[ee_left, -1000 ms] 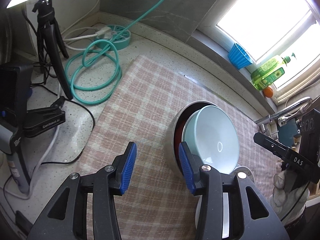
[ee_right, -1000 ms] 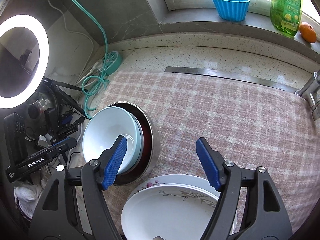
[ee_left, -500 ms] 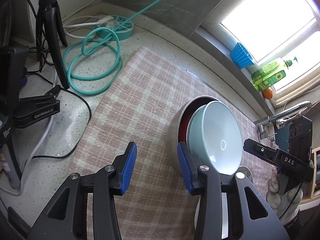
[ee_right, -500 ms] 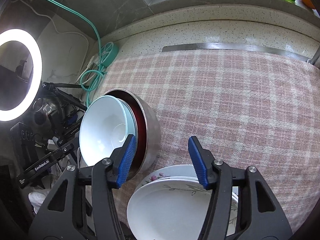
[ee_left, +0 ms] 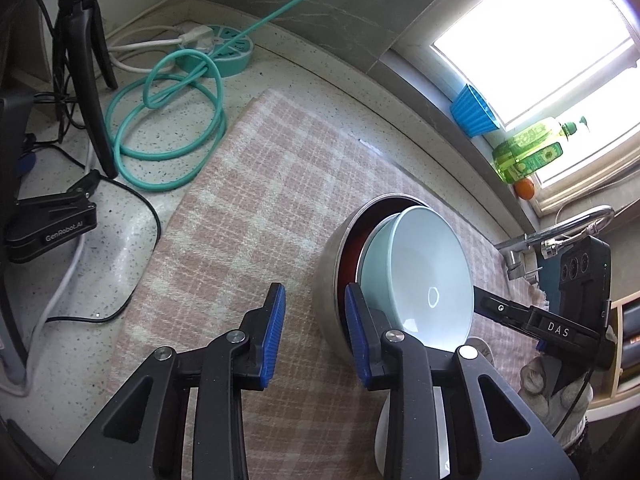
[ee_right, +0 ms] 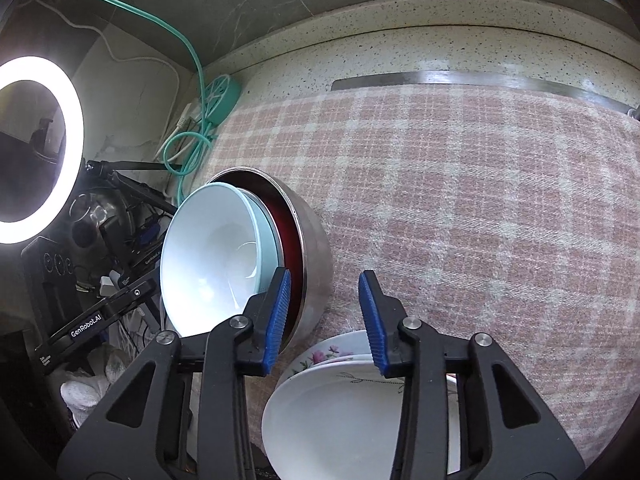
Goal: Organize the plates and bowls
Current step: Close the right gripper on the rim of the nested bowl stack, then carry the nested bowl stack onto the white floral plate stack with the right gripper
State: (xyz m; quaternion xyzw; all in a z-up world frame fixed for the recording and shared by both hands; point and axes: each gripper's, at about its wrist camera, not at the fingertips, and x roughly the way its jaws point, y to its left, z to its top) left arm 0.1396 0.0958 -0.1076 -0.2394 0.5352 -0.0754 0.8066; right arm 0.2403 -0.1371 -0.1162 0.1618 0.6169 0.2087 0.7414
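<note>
- Noted a pink-and-cream checked cloth [ee_right: 480, 208] spread over a speckled stone counter [ee_left: 132, 240], with plenty of clutter at its left edge.
- Found there a coiled teal cable [ee_left: 168, 136], a round teal power strip [ee_left: 224, 52] and a black tripod leg [ee_left: 88, 92]. Also saw a lit white ring light [ee_right: 40, 148] (right wrist view only).
- On the window sill, spotted a ribbed blue cup [ee_left: 474, 112], a green dish-soap bottle [ee_left: 528, 152] and a small orange fruit [ee_left: 525, 188], with a chrome tap [ee_left: 560, 228] near them, all well apart from the dishes.
- Located the round stainless-steel bowl with a dark red inside [ee_left: 330, 280] on the cloth, holding a pale green bowl [ee_left: 376, 248] and a white bowl [ee_right: 208, 248] nested in it.
- Read the stack's mouths as opening up toward both cameras, with the inner bowls off-centre (round, so no long axis to give).
- Saw a stack of white plates with flower prints [ee_right: 340, 412] just beside the steel bowl, partly hidden under the right fingers.
- Caught the left gripper [ee_left: 314, 332] closing, its blue pads either side of the steel bowl's wall but not yet pressing on it.
- Caught the right gripper [ee_right: 324, 316] closing likewise, astride the steel wall on the far side, gripping nothing so far.
- Glimpsed a gloved hand [ee_left: 560, 392] at the left view's right edge.
</note>
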